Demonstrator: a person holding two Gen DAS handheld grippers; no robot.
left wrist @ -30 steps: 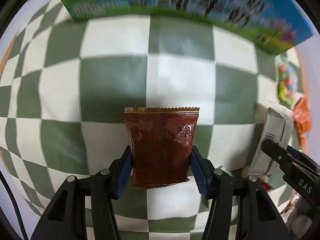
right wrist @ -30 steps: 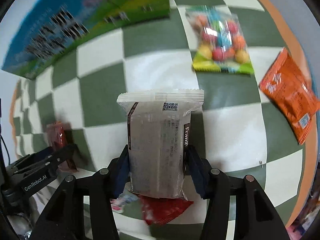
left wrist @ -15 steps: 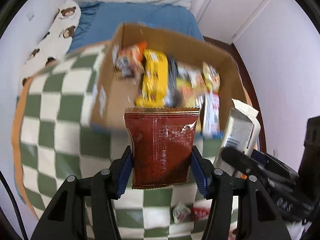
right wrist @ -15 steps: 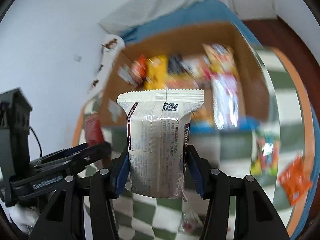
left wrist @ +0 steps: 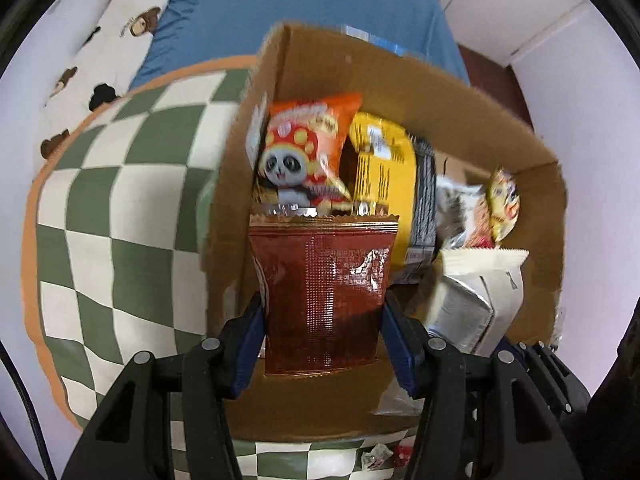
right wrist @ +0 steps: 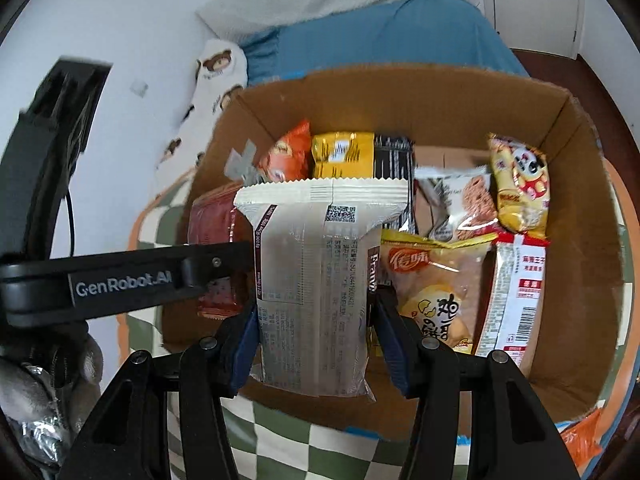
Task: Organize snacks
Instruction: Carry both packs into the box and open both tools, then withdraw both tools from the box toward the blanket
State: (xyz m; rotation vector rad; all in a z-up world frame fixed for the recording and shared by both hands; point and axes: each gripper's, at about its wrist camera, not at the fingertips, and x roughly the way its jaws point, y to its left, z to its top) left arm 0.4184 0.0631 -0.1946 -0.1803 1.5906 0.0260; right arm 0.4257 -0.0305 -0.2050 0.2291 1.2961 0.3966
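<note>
My left gripper is shut on a dark red snack packet and holds it upright over the near left part of the open cardboard box. My right gripper is shut on a white snack packet and holds it upright over the box near its front wall. The white packet also shows in the left wrist view, to the right of the red one. The red packet also shows in the right wrist view, behind the left gripper's arm. The box holds several snack packs.
The box stands on a green and white checkered cloth. An orange panda pack and a yellow pack stand at its back left. A blue bed and a bear-print pillow lie beyond. Small wrappers lie in front.
Both grippers have lifted their packets off the cloth and swung up and forward to the cardboard box, which now fills both views. Both packets stay gripped.
</note>
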